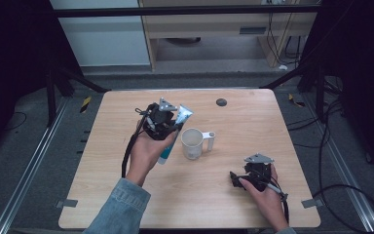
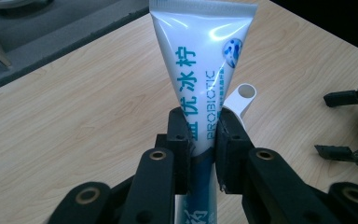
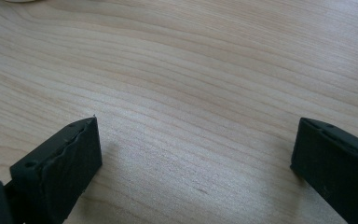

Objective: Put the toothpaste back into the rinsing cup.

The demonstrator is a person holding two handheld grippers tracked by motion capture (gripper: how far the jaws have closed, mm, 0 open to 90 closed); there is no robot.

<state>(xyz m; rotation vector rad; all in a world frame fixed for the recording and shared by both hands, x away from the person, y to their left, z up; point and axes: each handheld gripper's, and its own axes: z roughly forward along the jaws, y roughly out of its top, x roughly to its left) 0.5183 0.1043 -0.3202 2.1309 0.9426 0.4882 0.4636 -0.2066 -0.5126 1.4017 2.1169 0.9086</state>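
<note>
Between my left gripper's (image 2: 200, 140) jaws sits the tube (image 2: 200, 60), pinched at its middle, beside the cup (image 1: 192, 143); my right gripper (image 3: 191, 163) gapes empty over the table (image 3: 191, 70).

Bare wooden table (image 1: 253, 122) lay open right of the white cup (image 1: 192, 143), toothpaste tube (image 1: 174, 134) crowded its left side, perhaps touching, right gripper (image 3: 193, 154) gaped over empty wood.
</note>
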